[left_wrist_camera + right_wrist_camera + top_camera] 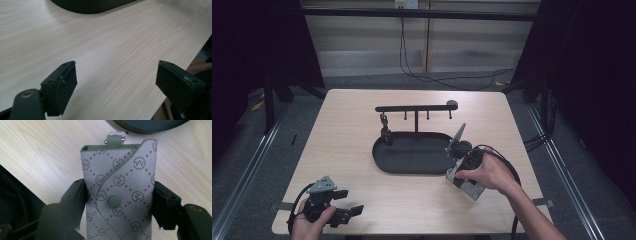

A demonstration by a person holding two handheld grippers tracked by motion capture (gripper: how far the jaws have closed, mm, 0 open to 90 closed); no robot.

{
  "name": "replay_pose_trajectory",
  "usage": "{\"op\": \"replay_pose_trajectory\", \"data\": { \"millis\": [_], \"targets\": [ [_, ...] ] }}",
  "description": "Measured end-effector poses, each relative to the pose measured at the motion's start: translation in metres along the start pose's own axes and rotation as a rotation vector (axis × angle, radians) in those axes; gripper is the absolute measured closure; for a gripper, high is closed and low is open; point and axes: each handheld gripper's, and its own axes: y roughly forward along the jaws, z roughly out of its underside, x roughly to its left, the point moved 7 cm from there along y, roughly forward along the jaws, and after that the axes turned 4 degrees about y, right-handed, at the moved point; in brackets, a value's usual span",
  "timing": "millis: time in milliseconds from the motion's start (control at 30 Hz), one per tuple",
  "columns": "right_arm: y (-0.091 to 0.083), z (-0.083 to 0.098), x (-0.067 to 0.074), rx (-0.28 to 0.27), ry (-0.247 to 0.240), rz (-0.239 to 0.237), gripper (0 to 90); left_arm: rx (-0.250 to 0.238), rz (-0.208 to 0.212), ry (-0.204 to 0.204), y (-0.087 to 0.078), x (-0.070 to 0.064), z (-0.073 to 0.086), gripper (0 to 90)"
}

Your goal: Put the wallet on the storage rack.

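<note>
The right gripper [117, 202] clamps a grey monogram key pouch [120, 187] near the tabletop's [412, 205] right edge, beside a black oval tray [412, 152]. The left gripper [116, 80], jaws apart, hovers at the front-left corner.

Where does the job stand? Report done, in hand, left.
Done: the right gripper has clamped the grey patterned key pouch, apparently lifted off the table.
In hand: holding it beside the black tray.
Left, probably: hanging it on the hook rack. The left gripper is open, idle.

Monogrammed key pouch [120, 192] between fingers [75, 200]
</note>
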Motion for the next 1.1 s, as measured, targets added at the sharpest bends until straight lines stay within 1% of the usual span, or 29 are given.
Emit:
{"op": "replay_pose_trajectory", "data": {
  "millis": [33, 133, 200, 267, 400, 467, 533, 667, 833, 933, 1033, 1100],
  "targets": [
    [-0.001, -0.001, 0.0, 0.003, -0.002, 0.003, 34.8, -0.001, 0.003, 0.001, 0.0, 0.0, 0.0, 17.1],
    [-0.005, -0.004, -0.003, -0.011, 0.005, -0.003, 34.8, -0.017, 0.015, 0.006, -0.001, -0.001, -0.002, 17.1],
    [-0.008, -0.006, -0.006, -0.021, 0.012, 0.003, 34.8, -0.025, 0.022, 0.003, -0.002, -0.001, -0.002, 17.1],
    [-0.011, -0.006, -0.009, -0.032, 0.024, 0.0, 34.8, -0.026, 0.027, 0.006, -0.001, -0.002, -0.002, 17.0],
    [-0.017, -0.006, -0.013, -0.044, 0.043, 0.009, 34.8, -0.026, 0.035, 0.022, -0.002, -0.005, -0.003, 17.0],
    [-0.02, -0.006, -0.016, -0.058, 0.054, 0.007, 34.9, -0.026, 0.038, 0.024, -0.003, -0.005, -0.003, 17.0],
    [-0.022, -0.007, -0.018, -0.059, 0.061, 0.009, 34.8, -0.028, 0.037, 0.023, -0.003, -0.005, -0.003, 17.0],
    [-0.023, -0.011, -0.022, -0.065, 0.065, 0.013, 34.8, -0.041, 0.057, 0.027, -0.003, -0.007, -0.004, 17.0],
    [-0.026, -0.017, -0.028, -0.086, 0.101, 0.007, 34.8, -0.035, 0.056, 0.036, -0.004, -0.007, -0.004, 17.0],
    [-0.027, -0.019, -0.03, -0.099, 0.111, -0.003, 34.8, -0.036, 0.056, 0.029, -0.003, -0.007, -0.004, 17.0],
    [-0.027, -0.021, -0.033, -0.1, 0.118, -0.004, 34.8, -0.036, 0.055, 0.026, -0.003, -0.007, -0.004, 17.0],
    [-0.026, -0.023, -0.035, -0.107, 0.133, -0.011, 34.8, -0.034, 0.057, 0.027, -0.003, -0.007, -0.004, 17.0]
  ]
}}
